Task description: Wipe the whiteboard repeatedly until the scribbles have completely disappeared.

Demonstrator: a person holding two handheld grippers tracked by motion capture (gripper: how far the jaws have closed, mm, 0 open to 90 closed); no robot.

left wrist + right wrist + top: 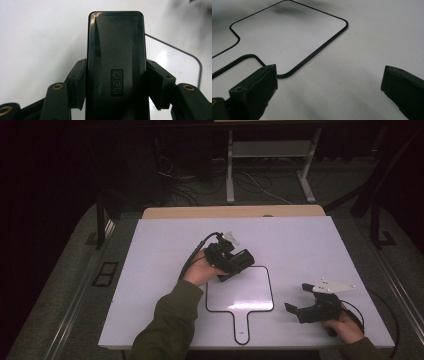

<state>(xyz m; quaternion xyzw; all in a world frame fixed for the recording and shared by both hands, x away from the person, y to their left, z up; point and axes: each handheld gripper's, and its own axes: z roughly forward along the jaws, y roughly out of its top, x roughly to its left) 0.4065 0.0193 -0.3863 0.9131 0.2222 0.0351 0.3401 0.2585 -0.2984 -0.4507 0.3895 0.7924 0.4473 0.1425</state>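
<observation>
A black "deli" eraser block (116,62) is clamped between the jaws of my left gripper (116,85), which is shut on its two long sides. In the high view that gripper (235,265) holds the eraser (239,261) just over the upper left corner of a small paddle-shaped whiteboard (250,292) with a black rim. My right gripper (299,302) rests low at the table's right front, jaws wide apart and nothing between them. Its own view shows the gripper (329,85) just short of the board's rounded corner (287,73).
The white tabletop (300,245) spreads wide around the small board. A wooden strip (235,212) runs along its far edge. Beyond it stand white table legs (230,170) and loose cables (200,185) on a dark floor.
</observation>
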